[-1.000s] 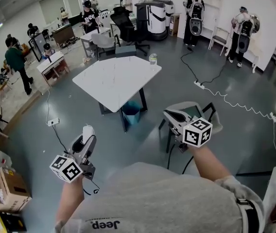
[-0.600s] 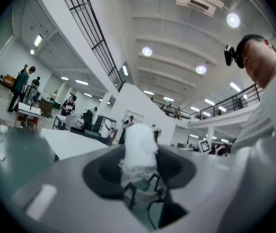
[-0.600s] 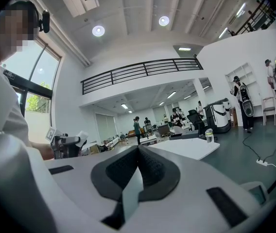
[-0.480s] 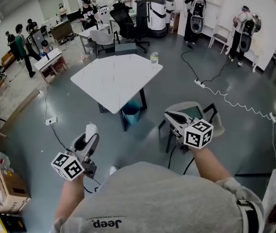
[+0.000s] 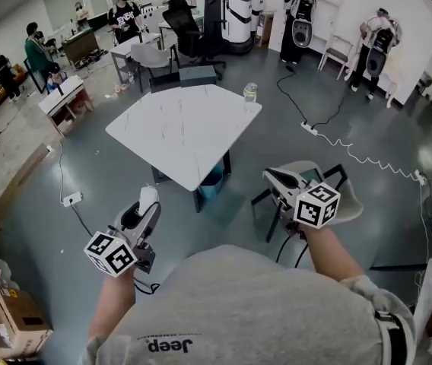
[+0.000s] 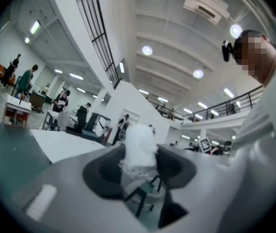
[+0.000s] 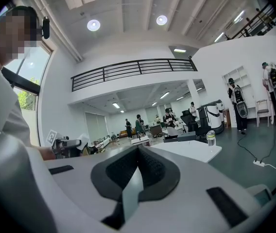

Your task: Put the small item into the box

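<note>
A small white crumpled item (image 5: pixel 147 197) sits between the jaws of my left gripper (image 5: pixel 145 204), which is shut on it and held in the air over the grey floor. In the left gripper view the white item (image 6: pixel 139 141) stands up between the two dark pads of the left gripper (image 6: pixel 139 155). My right gripper (image 5: pixel 274 178) hangs above a chair with its jaws shut and nothing in them; the right gripper view shows the right gripper (image 7: pixel 139 152) with its pads meeting at the tip. A cardboard box (image 5: pixel 12 322) lies on the floor at the lower left.
A white table (image 5: pixel 178 128) stands ahead with a bottle (image 5: pixel 250 92) at its far corner and a blue bin (image 5: pixel 213 181) beneath it. A pale chair (image 5: pixel 338 188) is under my right hand. Cables cross the floor (image 5: pixel 353 154). Several people stand about farther back.
The table has drawn a little nearer in the view. Both grippers kept their pose, drifting slightly right and up. The white item stayed in the left jaws.
</note>
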Action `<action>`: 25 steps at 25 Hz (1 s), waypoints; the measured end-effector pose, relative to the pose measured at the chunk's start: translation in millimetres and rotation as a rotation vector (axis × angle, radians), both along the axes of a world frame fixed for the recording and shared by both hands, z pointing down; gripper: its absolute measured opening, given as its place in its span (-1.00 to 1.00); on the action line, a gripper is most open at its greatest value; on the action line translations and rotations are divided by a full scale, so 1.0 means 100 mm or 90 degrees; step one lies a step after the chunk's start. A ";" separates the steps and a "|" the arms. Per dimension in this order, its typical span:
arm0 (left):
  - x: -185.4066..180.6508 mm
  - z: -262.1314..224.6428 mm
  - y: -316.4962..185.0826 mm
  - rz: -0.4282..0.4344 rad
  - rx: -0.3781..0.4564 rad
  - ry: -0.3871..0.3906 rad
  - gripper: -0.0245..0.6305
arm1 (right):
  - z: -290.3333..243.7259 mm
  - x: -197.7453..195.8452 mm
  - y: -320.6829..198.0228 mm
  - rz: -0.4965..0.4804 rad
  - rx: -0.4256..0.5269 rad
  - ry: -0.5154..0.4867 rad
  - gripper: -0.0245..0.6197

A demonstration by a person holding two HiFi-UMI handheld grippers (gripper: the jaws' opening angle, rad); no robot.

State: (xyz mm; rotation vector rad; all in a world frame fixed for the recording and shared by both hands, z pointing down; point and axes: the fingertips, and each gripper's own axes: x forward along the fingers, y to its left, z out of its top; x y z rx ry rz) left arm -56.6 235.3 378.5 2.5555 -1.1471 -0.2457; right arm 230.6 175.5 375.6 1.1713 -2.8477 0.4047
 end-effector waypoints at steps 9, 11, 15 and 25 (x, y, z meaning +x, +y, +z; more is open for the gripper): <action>-0.82 -0.03 -1.00 0.049 0.007 -0.005 -0.36 | -0.13 -0.87 -0.85 0.030 0.011 0.007 -0.91; -0.95 -0.03 -1.17 0.056 0.010 -0.006 -0.36 | -0.13 -1.01 -1.00 0.035 0.014 0.008 -0.91; -1.21 0.01 -1.45 0.060 0.007 -0.003 -0.36 | -0.11 -1.21 -1.27 0.045 0.010 0.010 -0.91; -1.51 0.16 -1.87 0.056 -0.019 0.008 -0.36 | -0.02 -1.48 -1.73 0.044 -0.012 0.017 -0.91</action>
